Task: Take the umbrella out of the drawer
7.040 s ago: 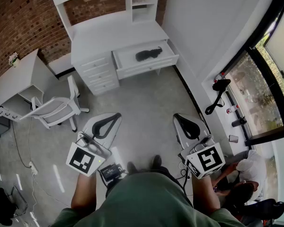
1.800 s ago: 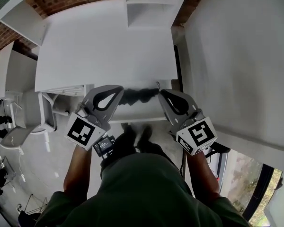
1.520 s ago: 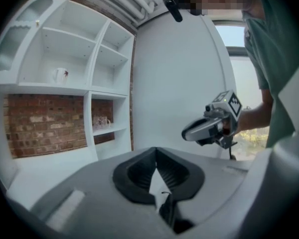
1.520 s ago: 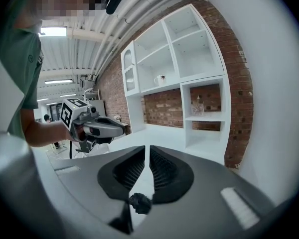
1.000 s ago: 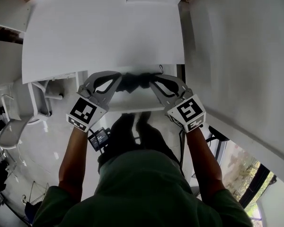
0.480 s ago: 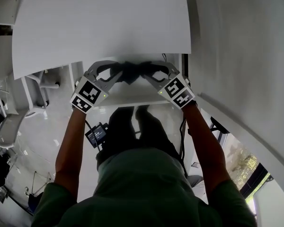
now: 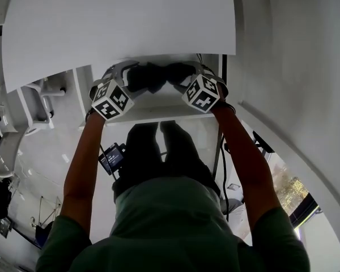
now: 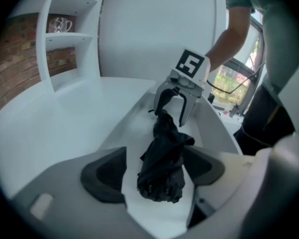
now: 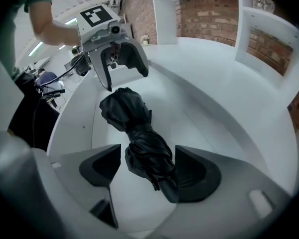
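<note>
A black folded umbrella [image 7: 156, 75] lies along the open white drawer [image 7: 153, 115] under the desk's edge. My left gripper [image 7: 124, 75] is down at its left end and my right gripper [image 7: 187, 73] at its right end. In the left gripper view the umbrella [image 8: 162, 163] lies between the opening jaws of the left gripper [image 8: 157, 172], with white drawer floor showing beside one pad. In the right gripper view the umbrella's other end [image 9: 142, 143] lies between the opening jaws of the right gripper [image 9: 147, 172], leaning against one pad.
The white desk top [image 7: 119, 21] overhangs the back of the drawer. White shelves [image 8: 65, 34] stand on the desk before a brick wall. A white chair [image 7: 34, 103] stands at the left. A white wall [image 7: 294, 67] runs close on the right.
Both grippers have sunk from above the drawer down into it, one at each end of the umbrella. Their jaws stand wider than before.
</note>
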Available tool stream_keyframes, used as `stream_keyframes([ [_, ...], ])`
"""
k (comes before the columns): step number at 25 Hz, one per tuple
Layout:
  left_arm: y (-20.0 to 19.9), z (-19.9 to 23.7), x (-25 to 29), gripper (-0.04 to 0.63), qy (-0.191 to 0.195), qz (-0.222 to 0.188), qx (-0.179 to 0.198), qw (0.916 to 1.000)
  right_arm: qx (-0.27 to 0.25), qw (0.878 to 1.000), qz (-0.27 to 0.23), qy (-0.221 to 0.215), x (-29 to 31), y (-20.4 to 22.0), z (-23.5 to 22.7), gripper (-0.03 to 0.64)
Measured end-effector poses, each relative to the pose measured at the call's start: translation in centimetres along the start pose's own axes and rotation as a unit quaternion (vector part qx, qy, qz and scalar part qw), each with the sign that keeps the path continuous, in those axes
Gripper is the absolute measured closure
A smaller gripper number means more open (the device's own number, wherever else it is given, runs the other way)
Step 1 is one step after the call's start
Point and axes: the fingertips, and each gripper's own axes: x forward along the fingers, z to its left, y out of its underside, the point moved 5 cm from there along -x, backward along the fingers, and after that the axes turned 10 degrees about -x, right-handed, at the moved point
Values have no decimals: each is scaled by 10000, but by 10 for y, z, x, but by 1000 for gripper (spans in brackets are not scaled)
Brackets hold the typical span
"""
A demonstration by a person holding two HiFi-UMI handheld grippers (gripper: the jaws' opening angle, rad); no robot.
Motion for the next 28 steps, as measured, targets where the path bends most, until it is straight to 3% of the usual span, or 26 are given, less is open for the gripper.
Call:
stream_keyframes([
  [7,32,2,34,176,52,464,127,9988,-313,9989,346,-100,33,15,1,219],
  [14,50,-1,58,173,135,740,282,9968,-673,9960,577,88,44,21,-3,236],
  [19,58,0,68,205,-27,763,427,9962,-779,9947,653,182,45,21,-5,301],
  [22,58,-1,67,260,-122,731,424,9963,-747,9942,744,200,43,20,-5,342],
  [28,53,-8,55,307,-109,921,495,9945,-680,9952,697,121,32,14,7,376],
])
